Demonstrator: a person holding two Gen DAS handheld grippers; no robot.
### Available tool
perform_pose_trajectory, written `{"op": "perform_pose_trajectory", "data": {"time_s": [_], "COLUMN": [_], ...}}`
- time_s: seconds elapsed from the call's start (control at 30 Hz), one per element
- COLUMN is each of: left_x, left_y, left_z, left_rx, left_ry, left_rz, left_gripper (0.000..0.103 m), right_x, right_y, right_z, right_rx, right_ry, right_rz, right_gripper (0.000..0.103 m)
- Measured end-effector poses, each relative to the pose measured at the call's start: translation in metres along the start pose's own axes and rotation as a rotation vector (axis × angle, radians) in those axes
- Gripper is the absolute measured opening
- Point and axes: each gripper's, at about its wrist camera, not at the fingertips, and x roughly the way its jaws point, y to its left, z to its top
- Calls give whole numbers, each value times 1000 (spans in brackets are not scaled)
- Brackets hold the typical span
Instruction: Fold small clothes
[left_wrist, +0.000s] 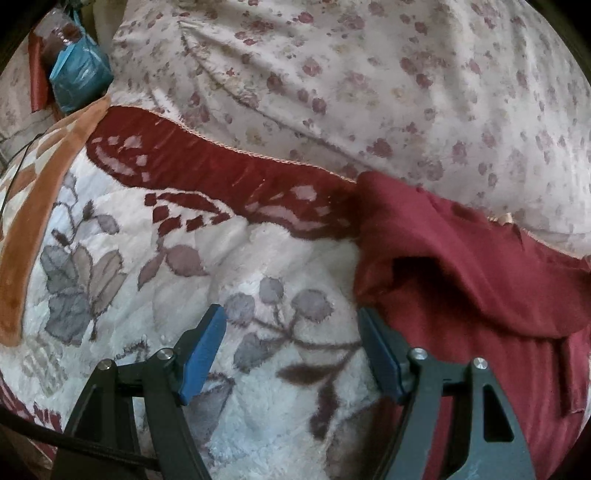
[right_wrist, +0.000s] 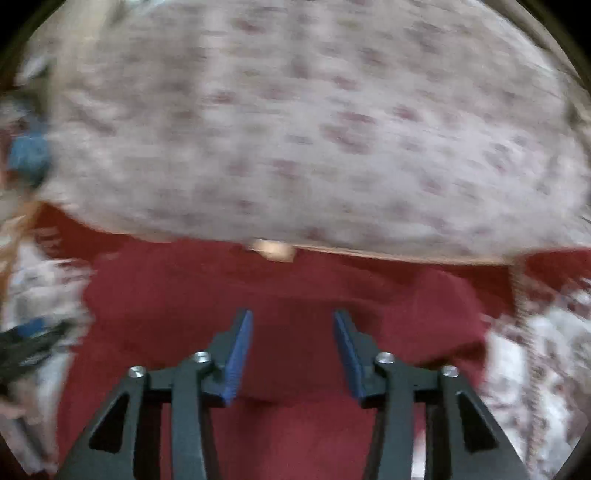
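Lying under the right tongs: maroon garment.

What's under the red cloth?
The red cloth lies on a fluffy white flowered blanket, which shows around it. Whether anything else hides beneath it cannot be seen; the cloth covers that part.

Location: a home, most likely a bedroom. The work surface is soft bedding, not a table. A plush blanket with grey leaf motifs and a dark red border covers the near area. A floral sheet with small red flowers lies bunched behind it. A blue packet rests at the far left edge, among household clutter.
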Motion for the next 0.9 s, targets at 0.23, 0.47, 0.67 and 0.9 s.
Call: {"op": "perform_pose_trajectory", "data": {"time_s": [0.23, 0.47, 0.67, 0.9], "left_x": [-5, -5, -10, -10], "left_y": [42, 67, 55, 18], "left_z": [13, 25, 29, 25], "left_rx": [-116, -220, -198, -121], "left_ry": [-15, -32, -78, -85], "left_rz": [73, 60, 10, -106], "left_gripper": [73, 73, 76, 82], "right_x": [44, 110, 107, 56], "right_y": [117, 163, 175, 106], "right_z": [5, 14, -10, -9], "right_rx": [-205, -105, -134, -111], "right_ry": [32, 132, 167, 80], "right_rz": [271, 388, 443, 254], "right_gripper": [51, 31, 32, 41]}}
